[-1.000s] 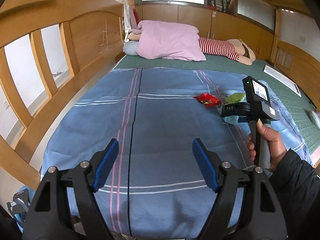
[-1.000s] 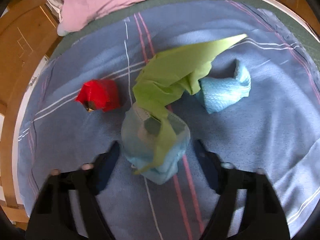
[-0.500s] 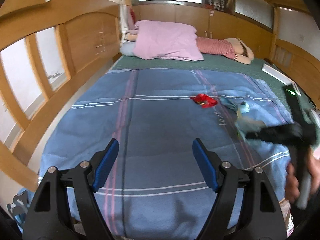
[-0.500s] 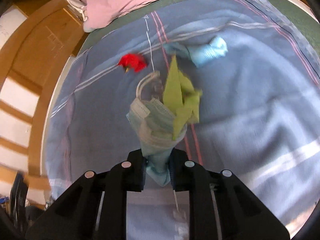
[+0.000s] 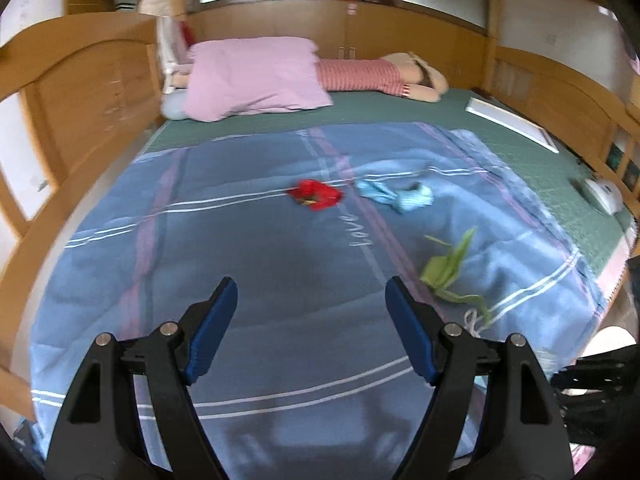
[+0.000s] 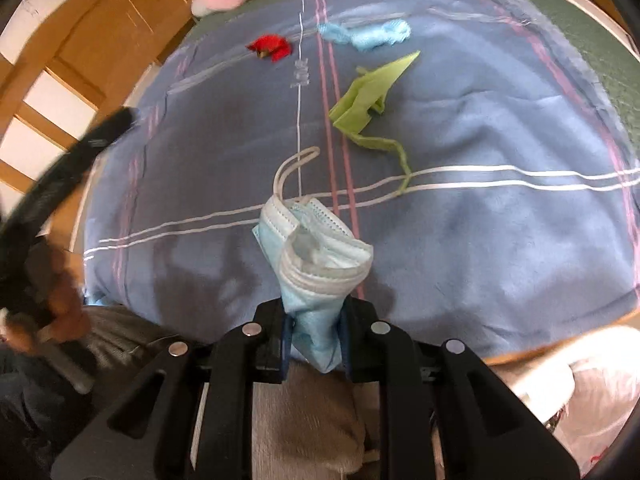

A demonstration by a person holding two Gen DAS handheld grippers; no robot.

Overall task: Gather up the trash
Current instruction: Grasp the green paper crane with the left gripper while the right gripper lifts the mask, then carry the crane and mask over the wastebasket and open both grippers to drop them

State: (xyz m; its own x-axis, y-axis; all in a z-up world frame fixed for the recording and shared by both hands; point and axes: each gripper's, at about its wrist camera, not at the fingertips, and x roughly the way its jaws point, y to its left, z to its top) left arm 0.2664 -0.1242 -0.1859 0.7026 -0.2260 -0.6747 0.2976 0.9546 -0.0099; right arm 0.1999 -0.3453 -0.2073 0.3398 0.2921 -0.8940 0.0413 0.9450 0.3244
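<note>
- My left gripper point(image 5: 310, 320) has its blue pads spread wide with nothing between them, hanging over the near part of the blue striped blanket point(image 5: 248, 264).
- I take the word "love" point(image 5: 358, 230) stitched on that blanket as my landmark; everything below is placed against it in the left wrist view.
- Up and left of the word lies a crumpled red wrapper point(image 5: 316, 196), resting flat on the blanket.
- Up and right of the word, just beside the wrapper but apart from it, is a scrunched light blue tissue point(image 5: 394, 196).
- Down and right of the word lies a crumpled green paper point(image 5: 450, 270) with a thin strip trailing toward the blanket's near edge.
- Far behind the word, at the head of the bed, a pink pillow point(image 5: 256, 74) lies on the green sheet point(image 5: 420, 106).
- My right gripper point(image 6: 314, 330) is pinching a crumpled light blue face mask point(image 6: 316, 248); the pads press on its lower end, and its white ear loop point(image 6: 294, 170) sticks out above.
- In the right wrist view the mask is lifted clear of the blanket, near the bed's foot edge, well nearer to me than the word.
- A white plastic bag point(image 6: 568, 396) shows at the lower right of that view, below the bed edge.
</note>
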